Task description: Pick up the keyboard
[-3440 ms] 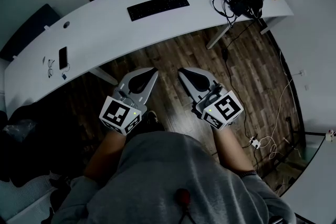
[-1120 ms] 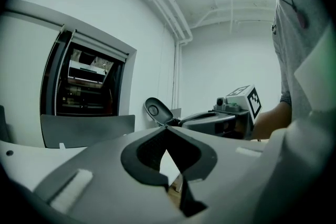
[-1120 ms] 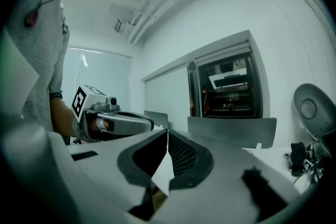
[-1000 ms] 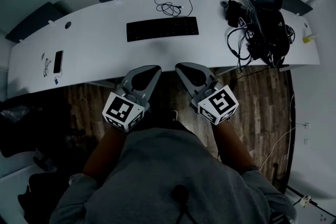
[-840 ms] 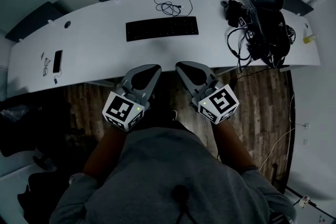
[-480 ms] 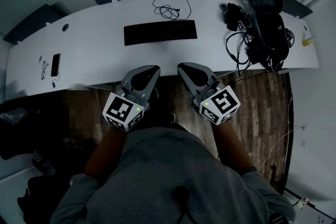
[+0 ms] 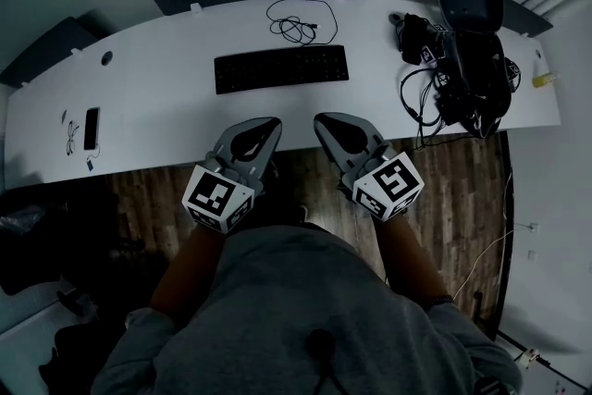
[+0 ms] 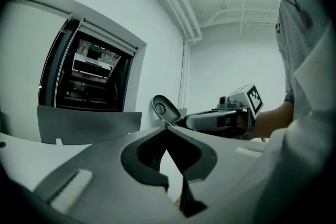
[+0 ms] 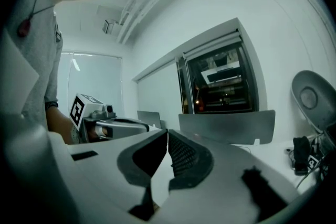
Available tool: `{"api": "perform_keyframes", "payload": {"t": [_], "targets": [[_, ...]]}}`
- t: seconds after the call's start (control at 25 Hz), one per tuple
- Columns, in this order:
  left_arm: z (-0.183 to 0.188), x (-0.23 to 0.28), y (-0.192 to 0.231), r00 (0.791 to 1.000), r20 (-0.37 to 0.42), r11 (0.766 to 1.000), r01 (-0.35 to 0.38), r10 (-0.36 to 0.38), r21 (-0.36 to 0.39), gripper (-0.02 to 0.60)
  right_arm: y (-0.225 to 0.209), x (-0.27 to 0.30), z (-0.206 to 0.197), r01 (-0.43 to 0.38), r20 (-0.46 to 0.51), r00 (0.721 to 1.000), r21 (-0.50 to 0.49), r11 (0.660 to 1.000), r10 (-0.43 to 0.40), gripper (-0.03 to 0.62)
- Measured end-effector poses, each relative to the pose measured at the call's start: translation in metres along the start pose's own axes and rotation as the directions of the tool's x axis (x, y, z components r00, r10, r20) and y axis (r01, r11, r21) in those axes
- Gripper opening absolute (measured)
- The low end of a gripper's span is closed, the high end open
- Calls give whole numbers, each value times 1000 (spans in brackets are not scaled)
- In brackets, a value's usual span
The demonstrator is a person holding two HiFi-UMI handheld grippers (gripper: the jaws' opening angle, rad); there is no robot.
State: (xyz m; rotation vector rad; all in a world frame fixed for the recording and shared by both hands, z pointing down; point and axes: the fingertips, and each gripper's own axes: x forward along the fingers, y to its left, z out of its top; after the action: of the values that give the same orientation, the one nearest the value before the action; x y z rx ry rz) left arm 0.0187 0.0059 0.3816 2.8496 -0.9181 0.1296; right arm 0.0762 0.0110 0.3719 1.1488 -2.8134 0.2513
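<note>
Black plastic full-width keyboard lies flat on a long, curved white desk. It sits about midway along the desk's length and midway between the near and far edges, with its long sides running along them. A loose coil of thin dark cable rests just beyond it, towards the far edge. Whether that cable joins the keyboard cannot be made out.

Two grey hand-held tongs hover over the desk's near edge, well short of the keyboard. The left gripper and the right gripper point side by side towards it. Each gripper's own view shows its ribbed jaws pressed together with nothing between them.

The keyboard looks stiff, light and thin, so it should lift in one piece without sagging. Its low profile leaves little to pinch from above, and it may skate on the smooth desktop. The two short ends look like the best holds, one gripper on each, pinching the solid frame rather than the keys. Both grippers would have to spread their jaws first.
</note>
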Motion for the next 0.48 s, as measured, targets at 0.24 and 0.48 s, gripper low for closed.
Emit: {"api": "perform_keyframes", "payload": {"t": [0.24,0.48], "targets": [[-1,25,35,1000,-6,999,20,-20,-39,8,-30,30,2,14,-26,1000,0,1000,-14,17],[-2,51,67,999,-20,998,37,-38,-43,8,-62,57,0,34,-46,998,8,999,-34,15]]}}
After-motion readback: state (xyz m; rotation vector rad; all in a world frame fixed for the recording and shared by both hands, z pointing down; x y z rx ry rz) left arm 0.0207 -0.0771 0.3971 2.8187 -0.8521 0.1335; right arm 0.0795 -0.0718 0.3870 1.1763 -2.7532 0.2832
